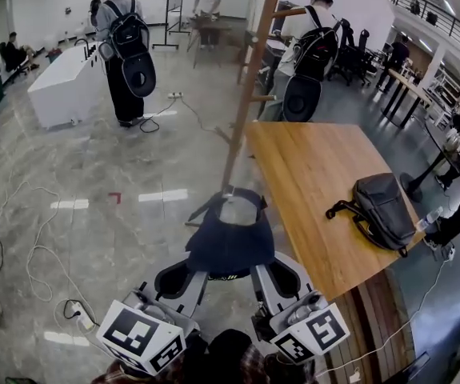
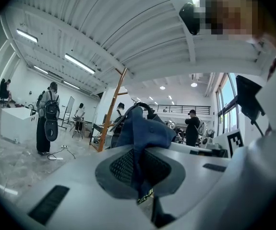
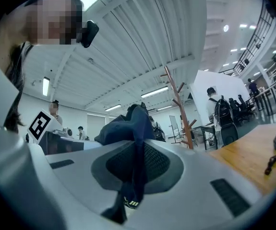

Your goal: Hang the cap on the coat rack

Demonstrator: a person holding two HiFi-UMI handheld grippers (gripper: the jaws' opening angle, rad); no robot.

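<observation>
A dark blue cap [image 1: 230, 242] hangs between my two grippers in the head view, back strap away from me. My left gripper [image 1: 183, 280] is shut on the cap's left edge, my right gripper [image 1: 278, 278] shut on its right edge. In the left gripper view the cap's cloth [image 2: 142, 138] is pinched between the dark pads [image 2: 121, 169]. The right gripper view shows the same blue cloth [image 3: 135, 133] clamped in its jaws. The wooden coat rack [image 1: 250, 86] rises just beyond the cap, its pegs above; its pole [image 3: 178, 107] stands ahead to the right.
A wooden table [image 1: 318, 198] lies to the right with a grey bag [image 1: 382, 210] on it. Cables [image 1: 30, 238] trail over the marble floor at left. Two people with backpacks [image 1: 126, 46] stand further off, near a white counter [image 1: 66, 82].
</observation>
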